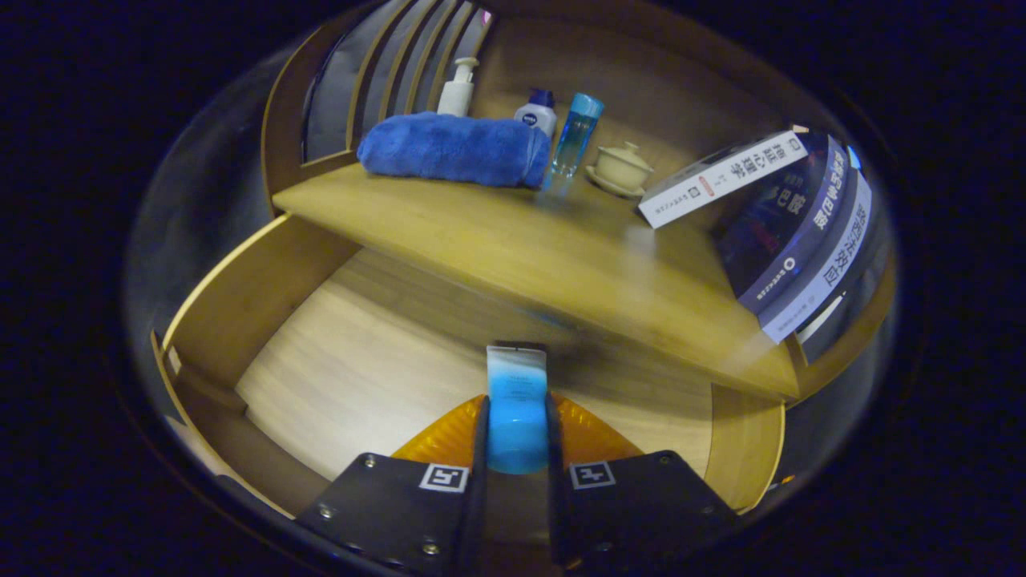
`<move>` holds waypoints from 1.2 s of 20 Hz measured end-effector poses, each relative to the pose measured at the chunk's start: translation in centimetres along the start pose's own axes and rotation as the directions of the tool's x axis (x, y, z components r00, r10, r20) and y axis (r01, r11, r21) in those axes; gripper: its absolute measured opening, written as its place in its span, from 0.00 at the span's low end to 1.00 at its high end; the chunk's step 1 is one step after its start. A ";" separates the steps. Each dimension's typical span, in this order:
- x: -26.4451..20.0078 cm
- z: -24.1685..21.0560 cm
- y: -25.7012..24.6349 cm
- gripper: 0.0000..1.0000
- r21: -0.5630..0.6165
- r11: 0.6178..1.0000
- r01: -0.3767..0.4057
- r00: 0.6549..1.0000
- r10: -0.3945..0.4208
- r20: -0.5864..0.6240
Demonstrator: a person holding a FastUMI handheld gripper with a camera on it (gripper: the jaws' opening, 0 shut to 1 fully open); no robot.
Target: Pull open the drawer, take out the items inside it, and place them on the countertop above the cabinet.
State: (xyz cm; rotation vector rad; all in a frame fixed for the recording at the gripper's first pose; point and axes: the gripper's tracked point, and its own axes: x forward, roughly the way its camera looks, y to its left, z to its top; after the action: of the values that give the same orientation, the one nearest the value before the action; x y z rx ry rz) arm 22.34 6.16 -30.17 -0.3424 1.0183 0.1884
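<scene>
Gripper [517, 433]: closed on blue tube [517, 401], over open drawer [353, 377].
Risk: tube snags near countertop [513, 240] edge while lifting; thin pinch may slip.

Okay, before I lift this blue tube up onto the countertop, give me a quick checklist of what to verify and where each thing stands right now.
1. Grip: hand-held gripper has both fingers pressing the blue tube from either side: ok.
2. Drawer pulled open, tube above its floor: ok.
3. Landing spot: bare wood on the countertop in front of the blue towel: ok.
4. Obstacles: blue bottle and lidded cup stand further back, books to one side: ok.
5. Other items left in the drawer: cannot tell, part is under the countertop.
</scene>
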 end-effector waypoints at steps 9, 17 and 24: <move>0.5 -1.1 -0.2 0.36 0.023 1.000 -0.011 0.999 0.012 -0.034; -2.3 0.1 0.9 0.48 0.046 0.997 -0.066 0.997 0.064 0.033; -9.7 2.6 1.8 0.48 0.121 0.984 -0.132 0.968 0.102 0.231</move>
State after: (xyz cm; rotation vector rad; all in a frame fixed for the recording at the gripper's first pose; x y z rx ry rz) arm 18.84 8.80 -20.95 -0.1334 0.8233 0.2578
